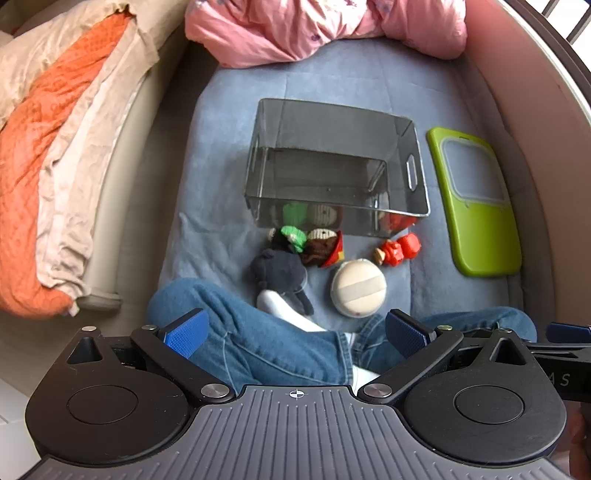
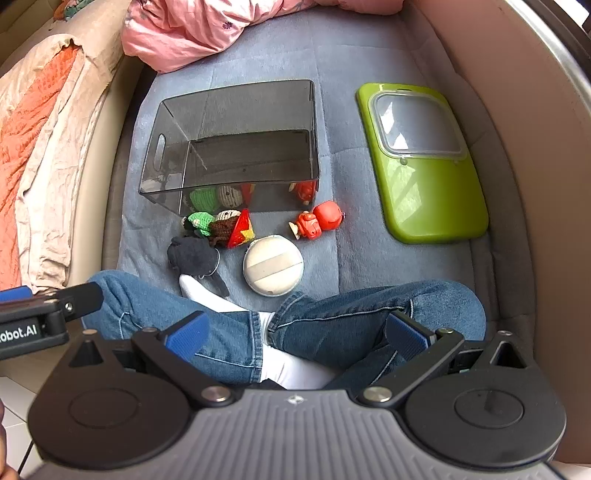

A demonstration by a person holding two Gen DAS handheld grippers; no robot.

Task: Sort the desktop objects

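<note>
Left gripper (image 1: 293,334) spread wide, nothing between its blue pads; right gripper (image 2: 297,334) the same. Both hang over crossed legs in jeans (image 2: 229,332). Partial lettering "obot.AI" reads on the left unit's side in the right wrist view. Beyond the knees, on the blue blanket (image 2: 369,258): black plush (image 2: 194,256), round beige puff (image 2: 273,266), crocheted dolls (image 2: 218,225), red figure (image 2: 319,219). Behind them an empty smoky clear bin (image 2: 236,144); green lid (image 2: 421,162) well right of it. Pink quilt (image 2: 184,33) farthest.
</note>
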